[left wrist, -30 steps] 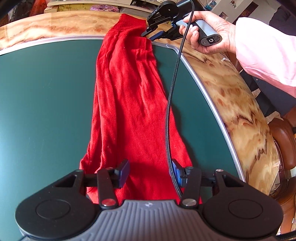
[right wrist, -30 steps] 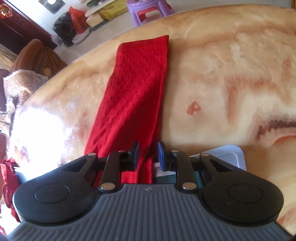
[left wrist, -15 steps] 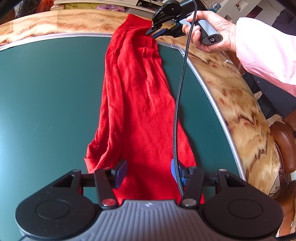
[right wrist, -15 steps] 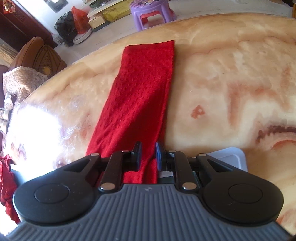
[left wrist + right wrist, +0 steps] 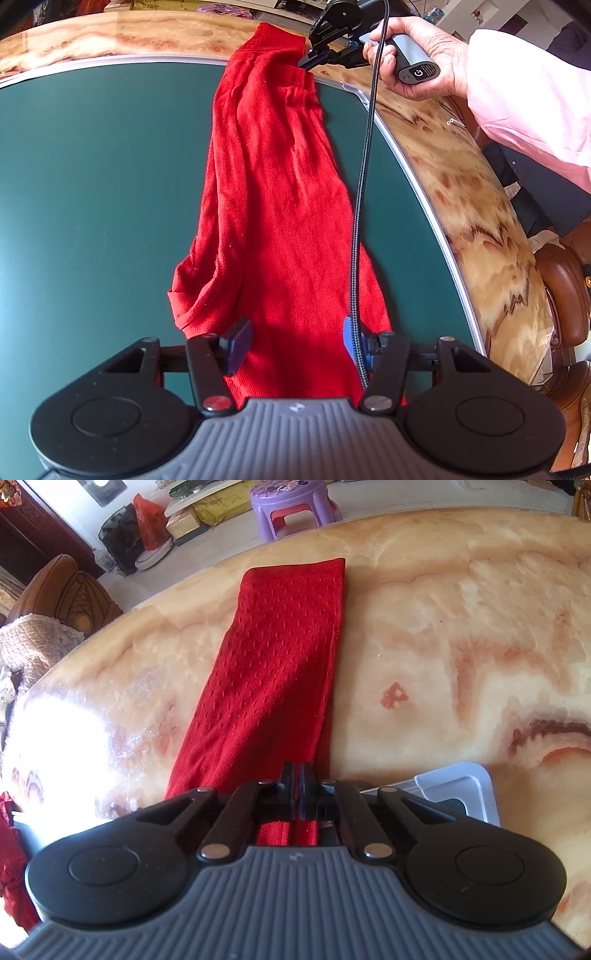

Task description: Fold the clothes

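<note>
Right gripper jaws just closed, clamped on red garment upper-frame edge; left gripper apart; fold lift ready

Right hand-held gripper has just closed, jaws together; left hand-held gripper stands apart.

The right gripper, whose jaws stood apart astride the red garment a second ago, has just closed them on the cloth's edge, while the left gripper has spread slightly wider
</note>
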The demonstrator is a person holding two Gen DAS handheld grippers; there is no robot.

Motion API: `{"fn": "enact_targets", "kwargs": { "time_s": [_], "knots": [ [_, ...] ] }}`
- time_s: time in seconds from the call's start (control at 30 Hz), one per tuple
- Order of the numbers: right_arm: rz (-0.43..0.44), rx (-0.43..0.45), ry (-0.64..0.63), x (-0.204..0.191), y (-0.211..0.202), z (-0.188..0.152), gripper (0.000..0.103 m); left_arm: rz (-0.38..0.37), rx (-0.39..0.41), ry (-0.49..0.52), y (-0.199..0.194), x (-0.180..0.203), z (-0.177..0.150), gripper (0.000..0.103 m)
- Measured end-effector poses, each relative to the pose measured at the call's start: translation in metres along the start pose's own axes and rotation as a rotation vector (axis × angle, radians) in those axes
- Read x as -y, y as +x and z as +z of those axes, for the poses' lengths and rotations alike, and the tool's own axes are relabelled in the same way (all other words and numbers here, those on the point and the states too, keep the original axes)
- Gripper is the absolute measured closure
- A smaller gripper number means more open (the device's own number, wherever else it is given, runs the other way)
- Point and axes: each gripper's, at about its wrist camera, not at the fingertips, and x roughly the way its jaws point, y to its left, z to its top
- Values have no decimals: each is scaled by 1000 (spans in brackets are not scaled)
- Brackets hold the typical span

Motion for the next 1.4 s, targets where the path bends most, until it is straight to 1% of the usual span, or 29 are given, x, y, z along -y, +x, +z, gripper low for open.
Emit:
{"fn": "enact_targets", "kwargs": {
  "time_s": [0.07,0.13,0.2,0.43,0.5,0.53,0.57,0.63,0.67,0.77,0.8,0.83,0.97,1.13,1.17,1.3,1.4],
  "knots": [
    [-8,6,2,-1,-2,0,101,0,0,-1,0,-1,0,41],
    [-15,-14,8,-1,1,1,100,0,5,-8,-2,-2,-1,38],
    [-8,-34,7,-2,5,2,99,-2,15,-27,-5,-6,-3,33],
    [-26,-41,-1,-5,11,2,94,-1,66,-97,-18,-23,-11,31],
    [-36,-40,-8,-7,11,2,90,0,82,-120,-23,-28,-13,28],
    [-41,-39,-11,-9,11,2,85,0,89,-129,-25,-30,-15,28],
    [-46,-37,-15,-10,11,2,82,1,99,-139,-28,-33,-16,28],
    [-50,-40,-18,-13,12,3,79,6,134,-160,-37,-36,-19,28],
    [-50,-42,-15,-13,12,3,79,14,158,-172,-44,-37,-20,28],
    [-38,-39,8,-10,13,3,79,18,170,-198,-51,-42,-23,28],
    [-39,-36,12,-10,13,2,84,16,178,-214,-53,-45,-25,28],
    [-47,-32,10,-10,13,2,91,14,182,-227,-54,-48,-25,28],
    [-51,-12,18,-9,6,-1,98,15,184,-242,-56,-52,-25,26],
    [-61,34,12,-11,-10,-2,99,-6,181,-252,-53,-53,-29,26],
    [-76,38,4,-11,-11,-2,99,-9,178,-253,-52,-52,-30,26],
    [-142,34,-22,-11,-4,-1,99,-37,157,-231,-49,-50,-30,24],
    [-141,11,-26,-9,5,-2,97,-41,147,-225,-47,-52,-29,24]
  ]
}}
